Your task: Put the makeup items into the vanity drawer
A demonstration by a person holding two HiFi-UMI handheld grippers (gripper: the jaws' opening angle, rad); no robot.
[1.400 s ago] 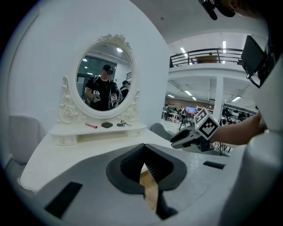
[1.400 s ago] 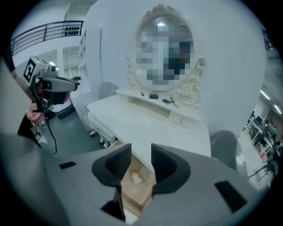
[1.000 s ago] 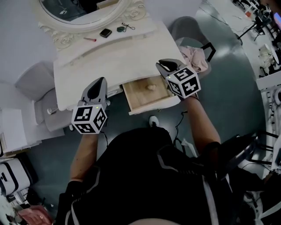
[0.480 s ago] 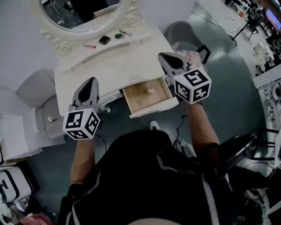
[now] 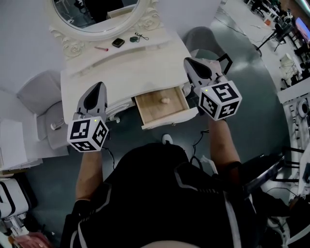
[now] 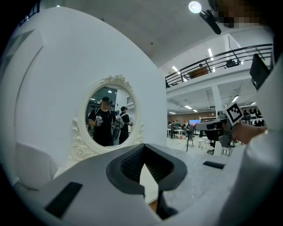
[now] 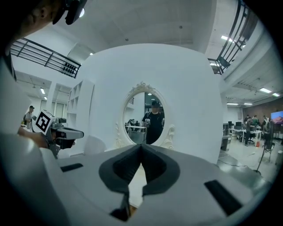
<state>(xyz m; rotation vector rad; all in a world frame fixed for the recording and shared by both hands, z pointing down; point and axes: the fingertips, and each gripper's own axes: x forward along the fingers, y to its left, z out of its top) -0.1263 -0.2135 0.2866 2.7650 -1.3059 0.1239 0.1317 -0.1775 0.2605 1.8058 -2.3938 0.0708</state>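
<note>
One white vanity (image 5: pixel 140 68), one oval mirror (image 5: pixel 97 12), one open drawer (image 5: pixel 151 106). On top, four small items: one red stick (image 5: pixel 100 48), one dark compact (image 5: pixel 117 42), one green pot (image 5: pixel 133 38), one black curler (image 5: pixel 142 35). One pale piece (image 5: pixel 165 100) in the drawer. Two grippers: left gripper (image 5: pixel 99 86), right gripper (image 5: pixel 190 62).

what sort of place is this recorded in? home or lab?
Probably a staged set in a large lab or office hall, not a home: the white vanity table and oval mirror stand by a white partition, with a mezzanine railing and staffed desks beyond.
</note>
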